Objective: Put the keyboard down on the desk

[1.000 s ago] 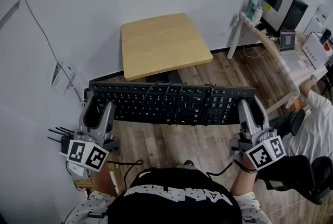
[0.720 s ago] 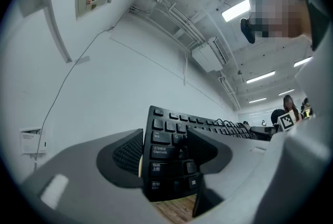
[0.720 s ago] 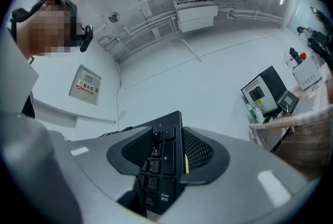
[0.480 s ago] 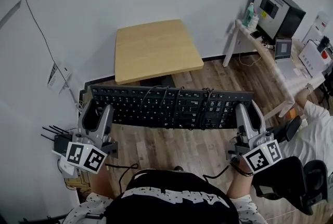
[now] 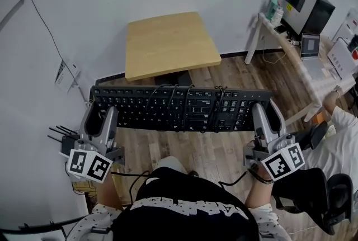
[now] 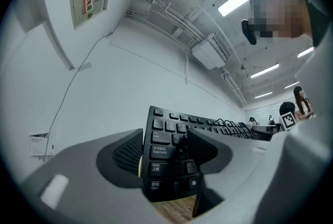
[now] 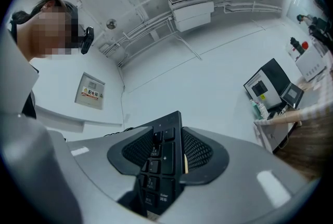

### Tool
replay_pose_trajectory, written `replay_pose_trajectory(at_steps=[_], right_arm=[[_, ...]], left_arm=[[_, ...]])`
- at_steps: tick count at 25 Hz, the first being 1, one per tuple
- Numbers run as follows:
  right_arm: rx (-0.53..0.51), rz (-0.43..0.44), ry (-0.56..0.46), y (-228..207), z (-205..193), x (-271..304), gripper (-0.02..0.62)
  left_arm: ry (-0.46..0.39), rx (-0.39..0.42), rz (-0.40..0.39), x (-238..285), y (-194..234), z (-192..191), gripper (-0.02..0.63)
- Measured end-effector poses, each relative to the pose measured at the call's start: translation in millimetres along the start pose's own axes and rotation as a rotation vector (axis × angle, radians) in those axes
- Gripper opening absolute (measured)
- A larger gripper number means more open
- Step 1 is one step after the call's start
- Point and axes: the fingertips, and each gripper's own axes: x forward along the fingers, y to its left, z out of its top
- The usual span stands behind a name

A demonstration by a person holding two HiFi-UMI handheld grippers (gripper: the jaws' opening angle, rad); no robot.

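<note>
A long black keyboard (image 5: 179,107) with its cable coiled round the middle hangs in the air over the wooden floor, short of the small light-wood desk (image 5: 170,44). My left gripper (image 5: 102,117) is shut on the keyboard's left end (image 6: 169,153). At the other end my right gripper (image 5: 263,117) is shut on the number-pad end (image 7: 158,163). The desk top is bare and lies beyond the keyboard, against the white wall.
A white trestle table (image 5: 291,50) with a monitor (image 5: 305,5) and bottle stands at the right. A person (image 5: 341,133) sits at the far right. A router with antennas (image 5: 64,142) lies on the floor at the left. Another person's head shows in both gripper views.
The keyboard and both grippers have shifted slightly with the person's step; the desk now sits a little nearer and more centred. Both grips are unchanged.
</note>
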Motion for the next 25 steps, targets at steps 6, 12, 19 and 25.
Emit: replay_pose_trajectory(at_steps=[6,12,19,25], right_arm=[[0.012,0.002,0.011,-3.0,-4.4,1.9,0.187],[-0.017,-0.005,0.012,1.1,2.0,1.1,0.187],[-0.051,-0.007,-0.007,7.3,9.8,-0.9,0.188],[-0.024,0.007,-0.045,4.6,6.3,-4.2,0.187]], left_arm=[[0.007,0.009,0.008,0.2,0.2,-0.6,0.245],[-0.005,-0.013,0.000,0.2,1.0,-2.8,0.246],[-0.028,-0.032,-0.018,1.7,2.0,-4.1,0.247],[-0.033,0.006,-0.017,0.8,-1.6,4.1,0.247]])
